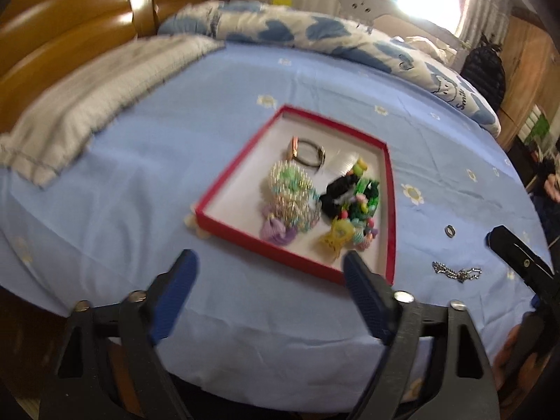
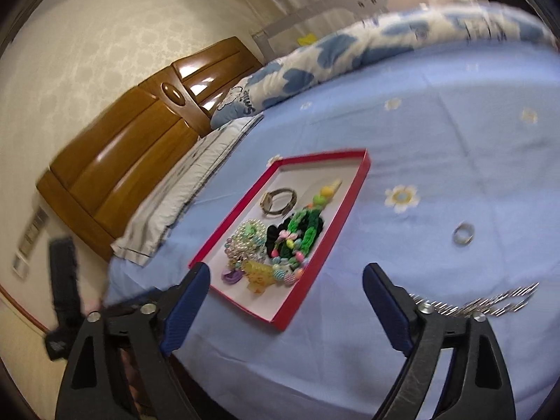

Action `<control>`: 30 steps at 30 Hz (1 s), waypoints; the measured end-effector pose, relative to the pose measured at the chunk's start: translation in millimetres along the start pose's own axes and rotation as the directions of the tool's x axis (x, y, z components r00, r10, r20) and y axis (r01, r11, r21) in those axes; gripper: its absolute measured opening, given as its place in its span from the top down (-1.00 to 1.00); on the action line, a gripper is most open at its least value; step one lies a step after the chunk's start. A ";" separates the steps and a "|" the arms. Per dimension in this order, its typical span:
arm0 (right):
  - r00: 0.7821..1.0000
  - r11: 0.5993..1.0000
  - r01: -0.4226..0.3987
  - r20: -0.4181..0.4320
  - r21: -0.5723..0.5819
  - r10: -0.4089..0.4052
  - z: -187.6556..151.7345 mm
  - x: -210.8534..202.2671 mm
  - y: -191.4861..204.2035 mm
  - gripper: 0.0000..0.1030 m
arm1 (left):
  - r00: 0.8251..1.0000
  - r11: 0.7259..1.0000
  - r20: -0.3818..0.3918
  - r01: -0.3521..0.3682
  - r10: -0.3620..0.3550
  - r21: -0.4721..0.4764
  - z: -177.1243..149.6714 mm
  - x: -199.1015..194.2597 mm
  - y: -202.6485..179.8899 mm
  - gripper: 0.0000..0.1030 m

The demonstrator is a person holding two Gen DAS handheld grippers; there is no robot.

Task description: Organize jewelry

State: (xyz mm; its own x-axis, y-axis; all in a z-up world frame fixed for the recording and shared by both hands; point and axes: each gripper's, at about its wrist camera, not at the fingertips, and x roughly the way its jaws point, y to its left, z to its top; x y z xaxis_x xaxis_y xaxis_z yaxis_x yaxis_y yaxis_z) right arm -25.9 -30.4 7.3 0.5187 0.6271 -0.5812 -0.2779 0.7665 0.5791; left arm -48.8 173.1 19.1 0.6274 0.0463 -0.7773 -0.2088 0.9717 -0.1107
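A red-rimmed tray (image 1: 231, 178) (image 2: 353, 189) lies on the blue bed sheet, holding a watch (image 1: 308, 152) (image 2: 278, 201), beaded bracelets (image 1: 290, 192) (image 2: 245, 241), black and green hair ties (image 1: 350, 192) (image 2: 301, 234) and small colourful clips. A silver ring (image 1: 449, 231) (image 2: 463, 234) and a silver chain (image 1: 456, 273) (image 2: 490, 302) lie on the sheet right of the tray. My left gripper (image 1: 269, 262) is open and empty, just before the tray's near edge. My right gripper (image 2: 287, 280) is open and empty over the tray's near right corner; the chain lies beside its right finger.
A grey-white pillow (image 1: 91, 101) (image 2: 182, 189) lies left of the tray by the wooden headboard (image 1: 70, 24) (image 2: 122, 154). A rolled blue-and-white quilt (image 1: 315, 35) (image 2: 385, 42) lines the far side of the bed. The bed's near edge is just under both grippers.
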 end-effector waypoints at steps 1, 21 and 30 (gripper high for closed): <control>1.000 0.999 0.023 0.016 -0.044 -0.023 2.2 -6.3 6.9 -0.85 | 1.000 1.000 0.017 -0.011 0.011 0.018 1.3 -5.4 -2.1 -1.00; 0.981 0.965 0.193 0.031 -0.179 -0.191 -57.4 4.2 10.9 -0.98 | 0.992 0.989 0.048 -0.124 0.120 0.079 -42.8 18.3 -15.4 -1.00; 0.981 0.966 0.191 0.013 -0.175 -0.192 -57.1 4.9 10.2 -0.98 | 0.995 0.990 0.039 -0.099 0.095 0.099 -42.4 17.1 -19.9 -1.00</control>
State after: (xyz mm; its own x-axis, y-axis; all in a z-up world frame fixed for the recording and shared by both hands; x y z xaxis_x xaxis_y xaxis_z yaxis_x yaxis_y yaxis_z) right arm -72.4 -11.5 -22.3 0.5729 0.4666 -0.6738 -0.3108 0.8844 0.3481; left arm -65.7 144.7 -18.2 0.6336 0.1476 -0.7595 -0.1944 0.9805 0.0283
